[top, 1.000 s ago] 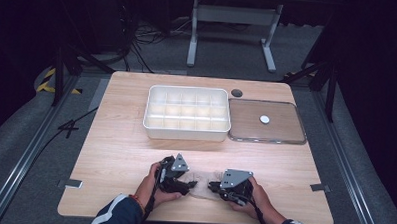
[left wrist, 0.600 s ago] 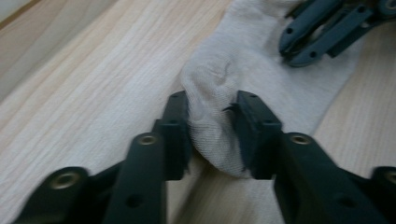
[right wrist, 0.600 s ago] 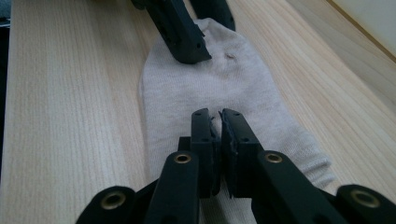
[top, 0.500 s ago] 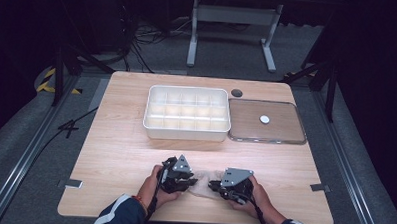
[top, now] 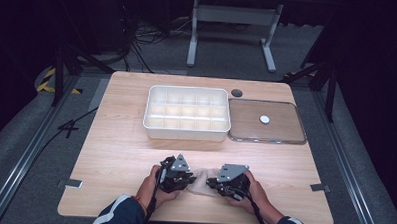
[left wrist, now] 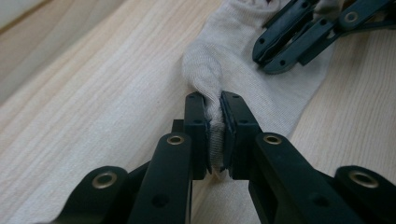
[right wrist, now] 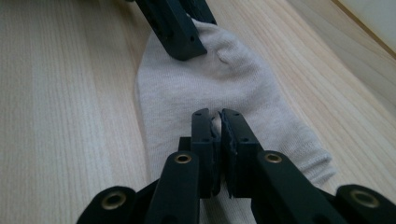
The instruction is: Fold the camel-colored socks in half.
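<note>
Sock: a pale beige sock [top: 200, 175] lay flat on the wooden table [top: 115, 154] near its front edge, between the two hands
Left gripper: the left gripper [left wrist: 214, 122] had just been closing, and its jaws pinched a raised fold of the sock's knit between the pads
Right gripper: the right gripper [right wrist: 215, 128] had its jaws pressed together on a small tuck of the same sock, close to the middle of the fabric
Handling: judged light, soft and limp; it would sag and stretch between the two grips rather than hold a shape, and nothing about it looked fragile
Where to hold: a gathered fold or an edge seemed the best purchase, since flat knit gives the pads little to bite and a thin tuck could slip out under a pull
Fabric: fine ribbed knit, matte, slightly fuzzy, rumpled into a ridge at the left grip and smooth elsewhere
Table: light wood grain running along its length, rounded corners
Tray: a white plastic compartment tray [top: 187, 113], divided into small square cells, sat towards the back edge, well apart from the sock
Lid: a clear flat lid [top: 266, 122] with a small white round mark lay just beside the tray, nearer the right edge
</note>
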Available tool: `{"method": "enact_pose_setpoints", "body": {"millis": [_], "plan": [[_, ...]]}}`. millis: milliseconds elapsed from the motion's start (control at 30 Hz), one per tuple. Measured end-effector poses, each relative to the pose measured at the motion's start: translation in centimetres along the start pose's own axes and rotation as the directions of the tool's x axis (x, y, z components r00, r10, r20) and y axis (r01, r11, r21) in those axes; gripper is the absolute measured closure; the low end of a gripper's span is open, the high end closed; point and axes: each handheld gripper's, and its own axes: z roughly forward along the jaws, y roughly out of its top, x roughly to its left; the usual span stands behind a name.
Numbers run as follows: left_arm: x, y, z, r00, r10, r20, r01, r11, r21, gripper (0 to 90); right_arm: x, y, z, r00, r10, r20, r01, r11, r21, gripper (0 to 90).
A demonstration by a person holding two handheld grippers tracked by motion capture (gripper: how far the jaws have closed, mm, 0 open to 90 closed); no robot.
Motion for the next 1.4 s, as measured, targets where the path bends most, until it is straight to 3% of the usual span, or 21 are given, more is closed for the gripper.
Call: {"method": "enact_pose_setpoints", "body": {"millis": [100, 333, 700, 1033, 1100, 1200, 1300, 1400], "plan": [[0.0, 0.3, -0.6, 1.0, 0.0, 0.009, 0.0, 0.9991, -0.042, 81.9, -0.3, 0.5, 0.3, 0.9998, 0.019, -0.007, -0.019, 1.0, 0.016, 83.8], [-0.1, 0.6, -1.3, 0.9996, -0.012, 0.024, 0.014, 0.9957, -0.092, 82.0, -0.1, 1.5, 0.9, 0.9999, -0.001, 0.013, 0.0, 0.999, 0.044, 83.9], [-0.3, 0.7, -1.5, 0.9997, 0.001, 0.024, 0.002, 0.9922, -0.124, 82.1, -0.3, 2.3, 1.7, 1.0, -0.002, 0.005, 0.001, 0.999, 0.05, 84.0], [-0.1, 0.6, -1.5, 1.0, 0.006, 0.0, -0.006, 0.9932, -0.117, 82.2, -0.4, 2.5, 2.1, 0.9999, 0.015, 0.0, -0.015, 1.0, 0.028, 79.9], [-0.1, 0.5, -1.6, 1.0, -0.003, -0.007, 0.002, 0.9929, -0.119, 82.2, -0.4, 2.3, 1.5, 0.9999, -0.004, 0.01, 0.004, 1.0, 0.004, 81.0], [0.0, 0.4, -1.8, 0.9998, 0.005, -0.018, -0.007, 0.9931, -0.117, 82.2, -0.9, 1.9, -0.4, 0.9997, 0.02, 0.012, -0.019, 0.999, -0.045, 80.9], [0.1, 0.4, -1.7, 0.9998, 0.003, -0.021, -0.005, 0.9934, -0.115, 82.2, -2.0, 0.7, -2.3, 0.9968, 0.065, 0.046, -0.062, 0.997, -0.046, 80.7], [0.1, 0.5, -1.7, 0.9996, 0.007, -0.026, -0.01, 0.9933, -0.115, 82.1, -2.6, -0.2, -2.4, 0.9941, 0.1, 0.044, -0.098, 0.995, -0.037, 81.1]]}}
